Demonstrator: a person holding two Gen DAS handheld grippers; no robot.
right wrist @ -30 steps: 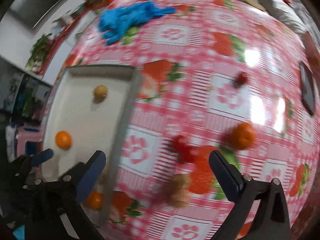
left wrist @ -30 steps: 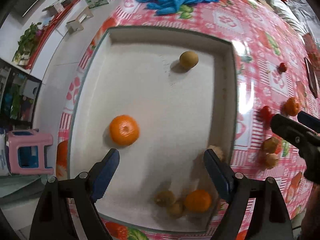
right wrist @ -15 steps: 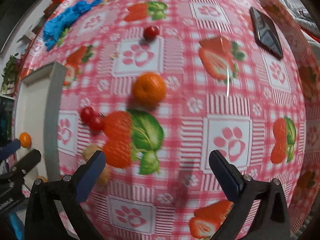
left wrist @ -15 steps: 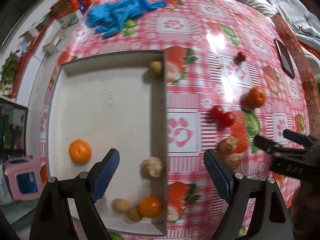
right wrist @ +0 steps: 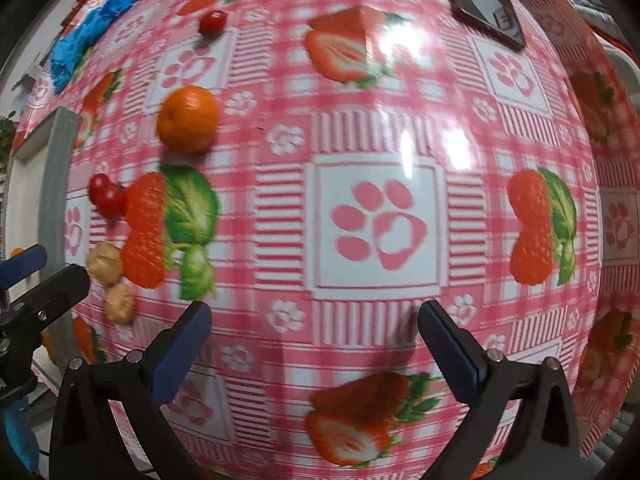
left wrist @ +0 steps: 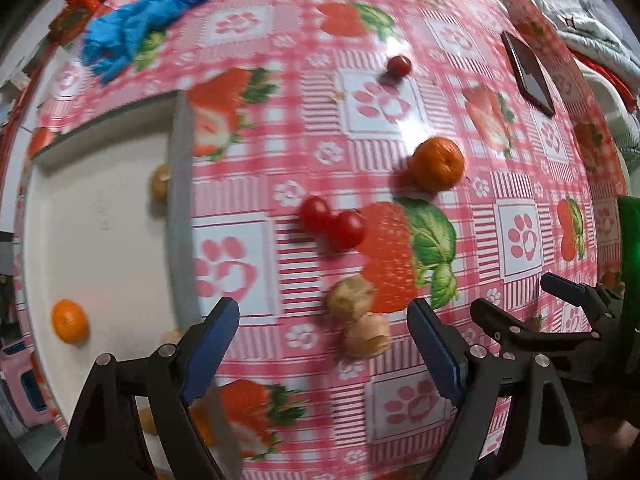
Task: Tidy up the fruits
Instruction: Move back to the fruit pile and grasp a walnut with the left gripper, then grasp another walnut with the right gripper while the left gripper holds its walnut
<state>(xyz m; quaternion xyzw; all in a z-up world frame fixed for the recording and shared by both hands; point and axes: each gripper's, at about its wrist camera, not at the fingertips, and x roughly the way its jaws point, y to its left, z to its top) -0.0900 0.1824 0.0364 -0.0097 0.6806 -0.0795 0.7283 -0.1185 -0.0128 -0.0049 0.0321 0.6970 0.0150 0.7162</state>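
Observation:
My left gripper is open and empty, just above two knobbly tan fruits on the pink tablecloth. Two cherry tomatoes, an orange and a third tomato lie farther out. The white tray at the left holds an orange and a tan fruit. My right gripper is open and empty over bare cloth; the orange, tomatoes and tan fruits lie to its left.
A blue cloth lies at the far left of the table. A dark phone lies at the far right, also in the right wrist view. The right gripper's fingers show at the left view's right edge.
Both grippers have swung right, away from the tray and over the tablecloth. The left now hangs over the tan fruits. Both have stayed open.

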